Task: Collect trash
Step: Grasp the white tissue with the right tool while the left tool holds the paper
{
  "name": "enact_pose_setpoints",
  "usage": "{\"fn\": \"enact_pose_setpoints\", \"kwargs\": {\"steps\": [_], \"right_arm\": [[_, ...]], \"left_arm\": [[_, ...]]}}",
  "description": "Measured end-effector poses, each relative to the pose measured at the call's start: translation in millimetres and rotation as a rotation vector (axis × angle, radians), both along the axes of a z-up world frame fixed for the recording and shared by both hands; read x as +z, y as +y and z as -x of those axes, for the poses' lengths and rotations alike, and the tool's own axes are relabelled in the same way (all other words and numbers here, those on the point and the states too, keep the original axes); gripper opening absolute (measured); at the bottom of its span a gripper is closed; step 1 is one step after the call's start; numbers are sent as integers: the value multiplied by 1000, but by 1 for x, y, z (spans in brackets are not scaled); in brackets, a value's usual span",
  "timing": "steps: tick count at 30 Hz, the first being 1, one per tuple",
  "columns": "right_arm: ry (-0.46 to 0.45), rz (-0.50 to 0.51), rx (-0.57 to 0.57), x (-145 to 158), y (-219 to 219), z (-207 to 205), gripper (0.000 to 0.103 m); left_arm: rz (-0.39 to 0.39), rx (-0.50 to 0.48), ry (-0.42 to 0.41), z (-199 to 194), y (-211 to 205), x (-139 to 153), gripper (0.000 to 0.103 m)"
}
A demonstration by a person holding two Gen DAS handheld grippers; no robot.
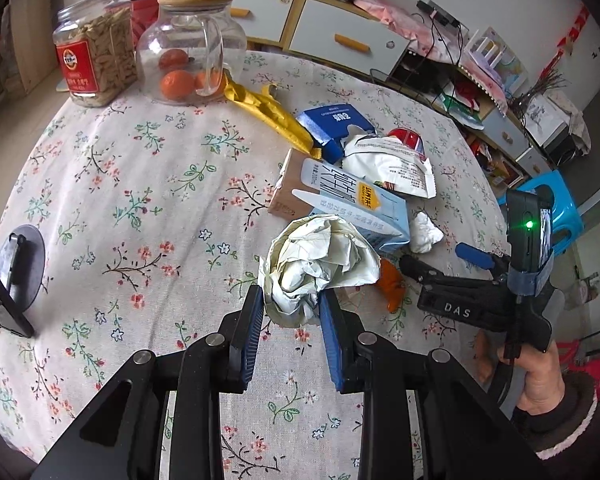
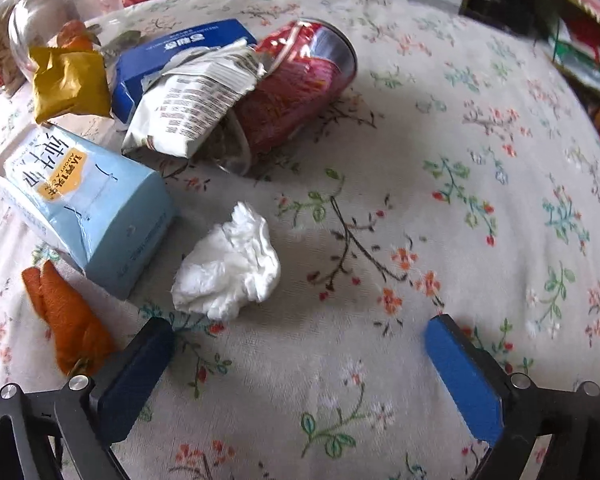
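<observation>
My left gripper is shut on a crumpled pale paper ball, held just above the flowered tablecloth. My right gripper stands wide open low over the cloth, nothing between its fingers; in the left wrist view the right gripper shows at the right, held by a hand. A crumpled white tissue lies just ahead of it, a little left. Beyond lie a light blue carton, orange peel, a white wrapper, a red can, a dark blue box and a yellow wrapper.
A glass jar with oranges and a plastic jar of seeds stand at the table's far left. A dark stand with a round base sits at the left edge. A blue stool and shelves stand past the right edge.
</observation>
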State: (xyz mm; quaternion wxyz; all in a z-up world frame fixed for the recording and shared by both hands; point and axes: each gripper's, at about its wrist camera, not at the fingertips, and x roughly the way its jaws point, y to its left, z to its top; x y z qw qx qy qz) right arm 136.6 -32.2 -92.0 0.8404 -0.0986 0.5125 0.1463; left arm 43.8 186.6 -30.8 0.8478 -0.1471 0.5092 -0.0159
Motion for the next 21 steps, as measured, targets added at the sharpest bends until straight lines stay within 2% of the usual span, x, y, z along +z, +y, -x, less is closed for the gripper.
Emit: {"fn": "enact_pose_setpoints", "kwargs": {"steps": [3, 9, 12, 14, 16, 21], "right_arm": [[-14, -9, -22, -1, -1, -3, 102], [-61, -20, 12, 5, 7, 1, 79], [-71, -34, 43, 7, 12, 3, 62], [-75, -42, 58, 8, 14, 4, 43], [-74, -54, 78, 11, 16, 5, 31], [-84, -64, 90, 17, 15, 9, 28]], "left_arm": [[0, -2, 0, -1, -1, 0, 30], [-2, 0, 1, 0, -1, 0, 30], [-3, 5, -1, -1, -1, 0, 30], [-3, 9, -6, -1, -1, 2, 30], [-3, 11, -10, -1, -2, 3, 30], [-2, 4, -21, -5, -9, 9, 30]]}}
